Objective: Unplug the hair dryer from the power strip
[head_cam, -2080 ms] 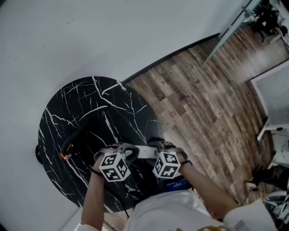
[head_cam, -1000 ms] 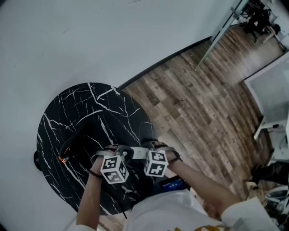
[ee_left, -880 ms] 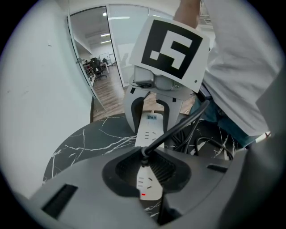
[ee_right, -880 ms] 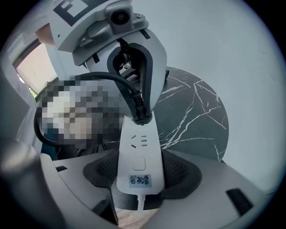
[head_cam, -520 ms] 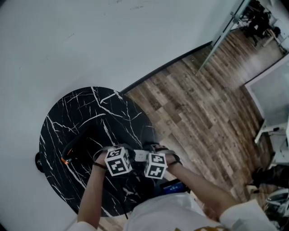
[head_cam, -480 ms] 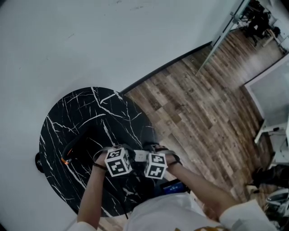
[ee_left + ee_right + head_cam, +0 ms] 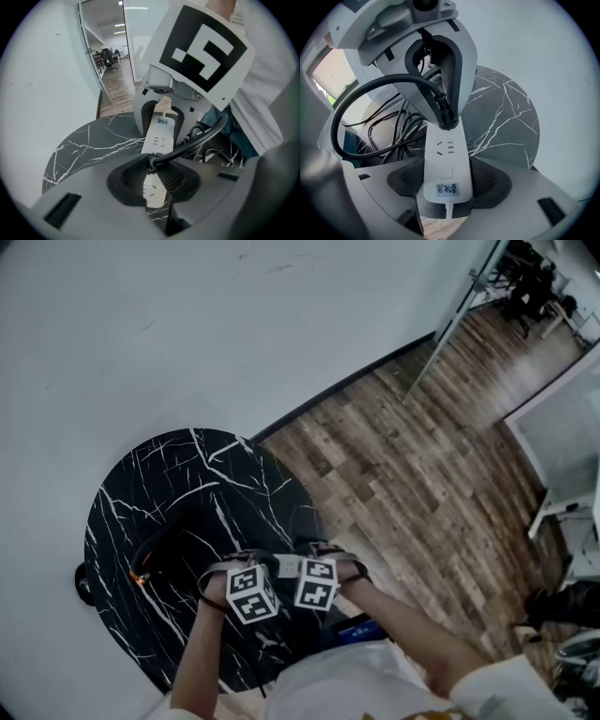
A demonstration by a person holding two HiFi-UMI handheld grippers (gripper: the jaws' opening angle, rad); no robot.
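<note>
A white power strip (image 7: 289, 565) lies near the front edge of the round black marble table (image 7: 187, 474). My right gripper (image 7: 445, 185) is shut on the strip's (image 7: 446, 159) switch end. My left gripper (image 7: 157, 174) is shut on the black plug (image 7: 155, 162), which sits over the strip's (image 7: 159, 136) other end; whether its prongs are still in the socket is hidden. The plug's thick cord (image 7: 361, 93) loops away towards me. In the head view both grippers (image 7: 262, 564) (image 7: 309, 559) stand close together, pointing steeply down. The dark hair dryer (image 7: 155, 554) lies at the table's left, with an orange light.
Loose black cables (image 7: 398, 126) lie tangled on the table beside the strip. The table edge is just under my hands, with wood floor (image 7: 422, 474) to the right and a white wall (image 7: 187, 334) behind. A blue object (image 7: 361, 629) hangs at my waist.
The left gripper's marker cube has rolled slightly and shows a different face. Both grippers have stayed at the strip with the same grips.
</note>
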